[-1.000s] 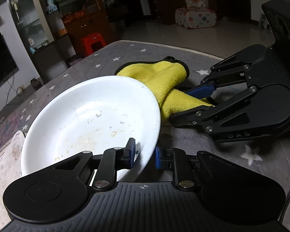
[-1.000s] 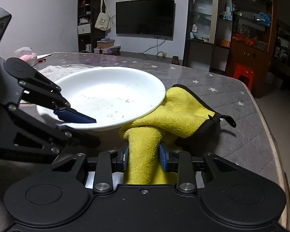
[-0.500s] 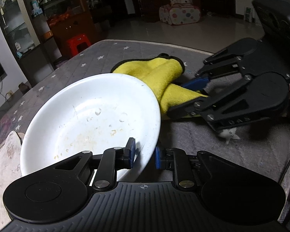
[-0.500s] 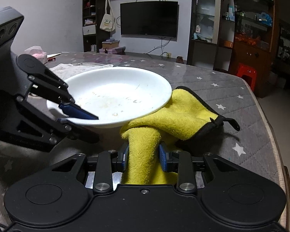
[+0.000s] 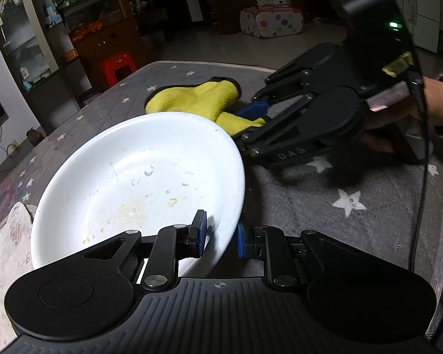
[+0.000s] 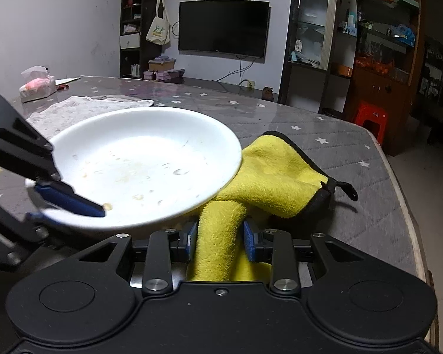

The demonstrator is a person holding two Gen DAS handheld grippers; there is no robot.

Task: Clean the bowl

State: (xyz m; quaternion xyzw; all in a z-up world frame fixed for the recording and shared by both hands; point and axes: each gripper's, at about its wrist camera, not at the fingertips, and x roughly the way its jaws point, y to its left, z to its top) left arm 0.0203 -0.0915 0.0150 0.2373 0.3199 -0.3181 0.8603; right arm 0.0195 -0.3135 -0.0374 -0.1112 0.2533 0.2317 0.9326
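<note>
A white shallow bowl (image 5: 144, 177) is held tilted above a grey star-patterned tablecloth (image 5: 325, 206), its near rim pinched between the blue pads of the left gripper (image 5: 220, 239), one pad inside the bowl and the other under its outer wall. Dried yellowish food specks and a few droplets are seen scattered over the inner surface of the bowl. A yellow microfibre cloth (image 6: 268, 177) with a dark edging and a small hanging loop is clamped by the right gripper (image 6: 220, 240), a rolled fold of it being squeezed between the two blue pads; the rest of the cloth is spread on the tablecloth and partly covered by the far edge of the bowl in the right wrist view. In the left wrist view the right gripper is seen just beyond the bowl's rim, held by a hand (image 5: 434, 103). A pale printed rag (image 6: 82, 107) lies on the table beyond the bowl, and a tissue pack (image 6: 37, 84) rests near the far corner.
</note>
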